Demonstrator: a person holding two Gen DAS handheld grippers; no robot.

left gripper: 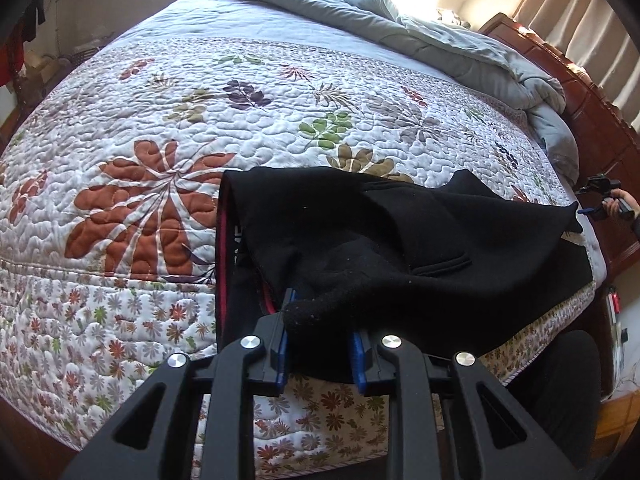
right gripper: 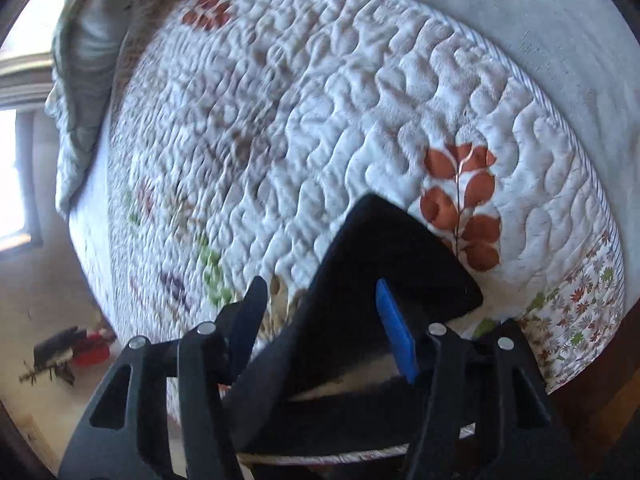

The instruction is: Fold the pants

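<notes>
Two grippers work black pants [left gripper: 360, 240] on the floral quilt [left gripper: 160, 128]. The left gripper [left gripper: 320, 328] is clenched on a fabric bunch at the quilt's near edge. The right gripper [right gripper: 320, 320] stands released, fabric loose between its jaws.

White letters stand on the waistband [left gripper: 237, 236] of the black pants [left gripper: 400, 248], partly hidden in a fold; they cannot be read for certain. No other writing shows.

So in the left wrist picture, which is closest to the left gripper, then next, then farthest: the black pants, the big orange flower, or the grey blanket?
1. Black pants: pinched in the left gripper.
2. Big orange flower: on the quilt, up-left.
3. Grey blanket: bunched at the bed's far end.
</notes>
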